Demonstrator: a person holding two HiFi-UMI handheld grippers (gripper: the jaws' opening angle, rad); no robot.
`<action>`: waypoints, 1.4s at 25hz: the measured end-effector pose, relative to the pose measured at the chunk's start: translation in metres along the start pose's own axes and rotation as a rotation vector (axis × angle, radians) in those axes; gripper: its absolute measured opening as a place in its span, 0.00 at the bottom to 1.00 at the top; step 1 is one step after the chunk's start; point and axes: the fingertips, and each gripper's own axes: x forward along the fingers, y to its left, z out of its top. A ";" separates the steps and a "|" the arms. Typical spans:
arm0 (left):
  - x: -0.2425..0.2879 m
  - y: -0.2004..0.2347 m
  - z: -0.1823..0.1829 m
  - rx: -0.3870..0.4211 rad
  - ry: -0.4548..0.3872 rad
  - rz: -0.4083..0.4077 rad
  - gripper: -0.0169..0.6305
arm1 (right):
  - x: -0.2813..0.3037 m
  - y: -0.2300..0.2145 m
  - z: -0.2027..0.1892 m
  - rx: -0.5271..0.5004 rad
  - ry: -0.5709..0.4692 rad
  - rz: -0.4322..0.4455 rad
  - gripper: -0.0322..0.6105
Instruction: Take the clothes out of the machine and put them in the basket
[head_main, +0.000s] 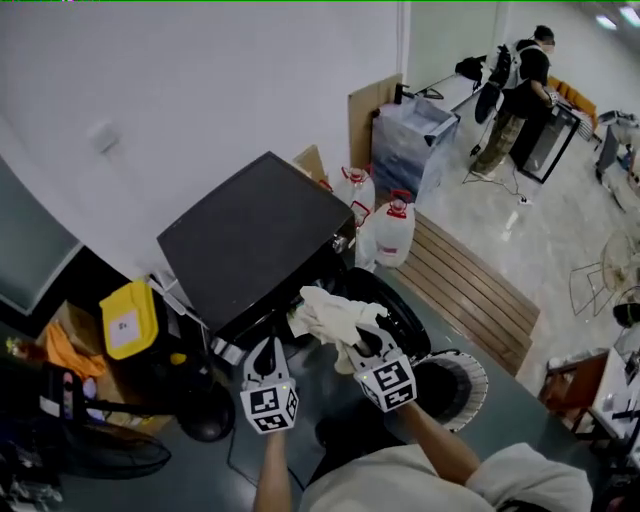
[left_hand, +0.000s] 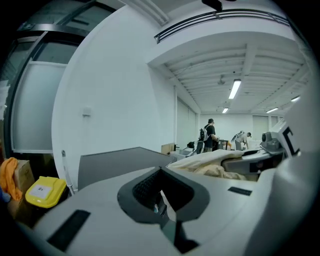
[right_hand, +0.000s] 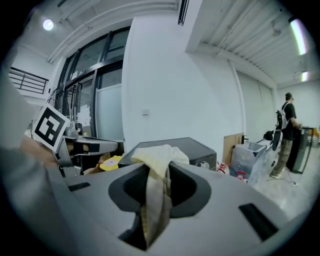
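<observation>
Gripping a cream cloth (head_main: 328, 315) between its jaws, the right claw (head_main: 362, 344) holds it over the open black machine (head_main: 255, 240); just left, the left claw (head_main: 267, 356) is closed on nothing

Floor (head_main: 560, 250): dark grey near, pale and glossy far right. Black machine (head_main: 250, 240) at centre. Yellow canister (head_main: 128, 320) left of it. White jugs (head_main: 395, 230) just right. Wooden slat board (head_main: 470, 285) beside jugs. Round basket (head_main: 470, 385) near right. Clear bin (head_main: 410, 140) far.

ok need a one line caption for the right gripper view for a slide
Right gripper shut on a cream cloth, held up before the dark machine.
</observation>
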 end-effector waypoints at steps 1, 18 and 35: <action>0.002 -0.005 0.007 0.007 -0.009 -0.015 0.05 | -0.007 -0.003 0.005 -0.003 -0.008 -0.014 0.20; 0.030 -0.151 0.062 0.118 -0.066 -0.399 0.05 | -0.152 -0.050 0.028 0.018 -0.073 -0.348 0.20; -0.014 -0.434 0.021 0.237 -0.004 -0.986 0.05 | -0.387 -0.112 -0.064 0.186 -0.034 -0.920 0.20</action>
